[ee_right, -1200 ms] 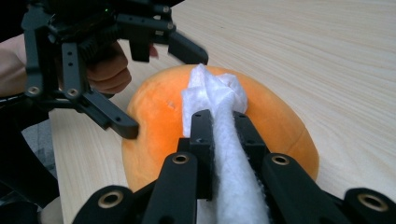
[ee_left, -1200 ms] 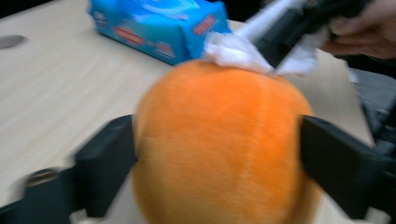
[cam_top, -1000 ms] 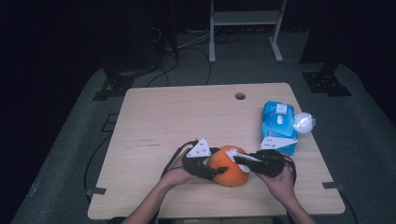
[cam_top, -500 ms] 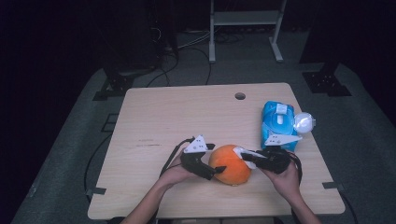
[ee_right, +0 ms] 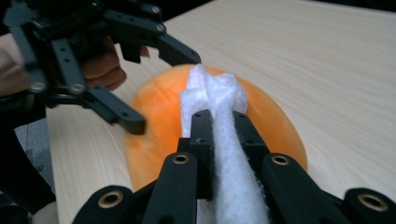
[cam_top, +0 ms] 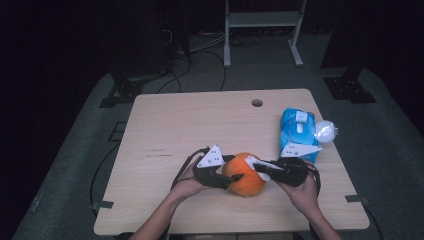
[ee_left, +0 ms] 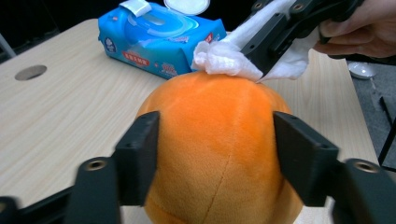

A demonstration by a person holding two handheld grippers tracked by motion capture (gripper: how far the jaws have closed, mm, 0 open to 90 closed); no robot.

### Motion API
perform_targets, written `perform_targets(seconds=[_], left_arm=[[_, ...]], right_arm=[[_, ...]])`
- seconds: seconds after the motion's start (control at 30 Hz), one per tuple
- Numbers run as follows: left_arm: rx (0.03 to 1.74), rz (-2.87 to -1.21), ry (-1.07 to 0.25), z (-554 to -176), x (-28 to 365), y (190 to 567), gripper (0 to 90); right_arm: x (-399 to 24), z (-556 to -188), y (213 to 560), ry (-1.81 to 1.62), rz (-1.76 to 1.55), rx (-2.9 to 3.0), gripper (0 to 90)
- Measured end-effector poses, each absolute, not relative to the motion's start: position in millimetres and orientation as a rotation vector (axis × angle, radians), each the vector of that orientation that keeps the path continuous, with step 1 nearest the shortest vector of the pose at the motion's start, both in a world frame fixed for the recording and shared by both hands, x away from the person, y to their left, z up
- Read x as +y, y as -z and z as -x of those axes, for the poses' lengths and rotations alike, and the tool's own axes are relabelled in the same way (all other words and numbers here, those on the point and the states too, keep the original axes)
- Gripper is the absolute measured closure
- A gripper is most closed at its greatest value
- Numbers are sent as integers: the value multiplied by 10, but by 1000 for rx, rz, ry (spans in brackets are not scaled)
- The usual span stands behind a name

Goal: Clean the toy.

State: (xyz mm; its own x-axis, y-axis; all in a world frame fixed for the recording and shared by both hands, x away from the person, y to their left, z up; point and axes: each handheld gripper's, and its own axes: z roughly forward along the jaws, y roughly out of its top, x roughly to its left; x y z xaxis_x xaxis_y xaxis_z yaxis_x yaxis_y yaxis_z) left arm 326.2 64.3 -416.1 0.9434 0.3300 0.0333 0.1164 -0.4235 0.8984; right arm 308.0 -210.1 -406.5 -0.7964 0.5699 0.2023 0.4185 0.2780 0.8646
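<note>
Dark floor and cables ring the pale tabletop [cam_top: 165, 130], where an orange plush ball [cam_top: 243, 173] sits near the front edge between both hands. Its left claw [ee_left: 217, 154] straddles the ball, jaws just closing in, pads at its flanks; whether they press is hard to tell. From the opposite side the right claw [ee_right: 219, 126], clamped on a white wipe [ee_right: 215, 93], meets the ball's top. A blue wipes pack [cam_top: 297, 132] lies behind; the ball's underside is hidden.

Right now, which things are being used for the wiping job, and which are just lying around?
In use:
- orange plush ball, with the left gripper around it
- white wipe, pinched in the right gripper and touching the ball's top

Lying about:
- blue wipes pack, lid open
- table
</note>
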Motion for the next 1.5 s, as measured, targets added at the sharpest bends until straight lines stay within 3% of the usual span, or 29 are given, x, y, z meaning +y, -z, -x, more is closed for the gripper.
perform_targets(seconds=[0.1, 0.2, 0.23, 0.4, 0.6, 0.67, 0.77, 0.87, 0.93, 1.07, 1.27, 1.43, 1.5], left_arm=[[413, -2003, -212, -3361, 679, 4228, 96], [419, -1996, -171, -3380, 693, 4269, 139], [395, -2001, -186, -3359, 689, 4278, 240], [319, -2024, -241, -3271, 610, 4211, 293], [273, -2033, -256, -3207, 533, 4198, 229], [278, -2021, -206, -3239, 550, 4221, 135], [322, -2017, -179, -3303, 595, 4264, 81], [367, -2022, -126, -3355, 618, 4311, 81], [360, -2034, -142, -3328, 614, 4294, 233], [344, -2045, -182, -3281, 575, 4235, 304], [285, -2053, -234, -3185, 504, 4174, 285], [341, -2015, -172, -3281, 544, 4240, 116], [363, -2009, -146, -3299, 552, 4254, 166]], right_arm=[[-2141, -3121, 4148, -1499, -980, 2417, 799], [-2153, -3146, 4179, -1514, -998, 2427, 799], [-2147, -3149, 4174, -1510, -994, 2424, 799], [-2086, -3062, 4051, -1534, -928, 2381, 798], [-2045, -3034, 4016, -1526, -883, 2385, 800], [-2048, -3060, 4073, -1511, -905, 2414, 801], [-2063, -3084, 4111, -1499, -925, 2432, 802], [-2080, -3092, 4112, -1492, -936, 2432, 802], [-2072, -3082, 4096, -1489, -930, 2425, 803], [-2017, -3019, 4007, -1546, -883, 2399, 802], [-1946, -2962, 3935, -1507, -803, 2418, 804], [-2075, -3016, 4034, -1509, -870, 2444, 805], [-2090, -3021, 4013, -1492, -873, 2439, 804]])
